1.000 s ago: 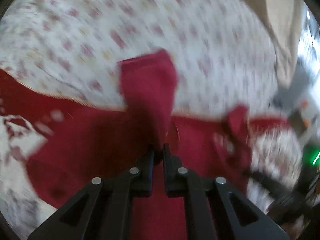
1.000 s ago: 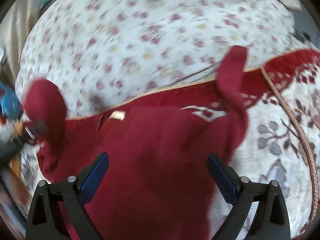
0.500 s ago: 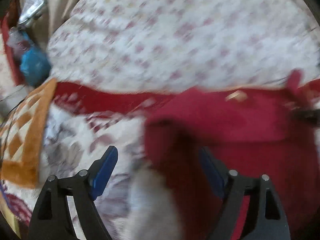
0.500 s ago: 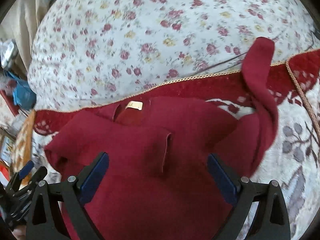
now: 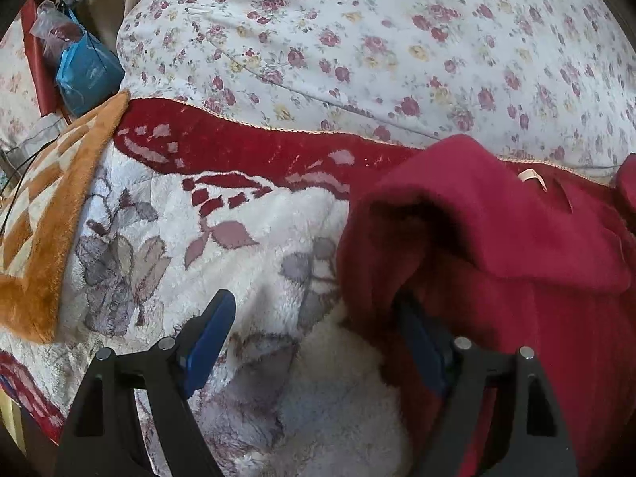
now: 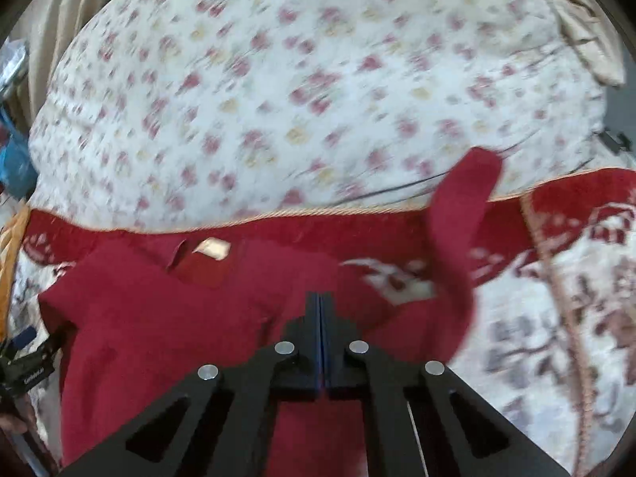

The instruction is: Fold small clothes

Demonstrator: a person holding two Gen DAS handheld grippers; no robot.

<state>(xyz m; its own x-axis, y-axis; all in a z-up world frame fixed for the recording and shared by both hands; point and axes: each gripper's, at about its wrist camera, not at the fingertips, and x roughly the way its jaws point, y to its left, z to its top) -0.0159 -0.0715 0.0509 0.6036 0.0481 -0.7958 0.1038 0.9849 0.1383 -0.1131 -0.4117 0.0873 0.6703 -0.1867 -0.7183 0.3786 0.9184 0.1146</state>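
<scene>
Soft daylight is falling evenly across both fisheye views, with edges bowing and darkening into black corners. The left wrist view is staying sharp; motion blur is smearing the floral quilt (image 6: 278, 91) in the right. A deep shadow is pooling inside the red garment's (image 5: 497, 230) fold.

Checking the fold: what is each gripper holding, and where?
Left gripper: nothing, open. Right gripper: shut over the red garment; whether it pinches fabric cannot be told.

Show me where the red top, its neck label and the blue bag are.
red top (image 6: 159, 338): right wrist view, on its flat body.
neck label (image 6: 212, 248): right wrist view, on the pale tag at the collar.
blue bag (image 5: 85, 75): left wrist view, on its front face.
</scene>
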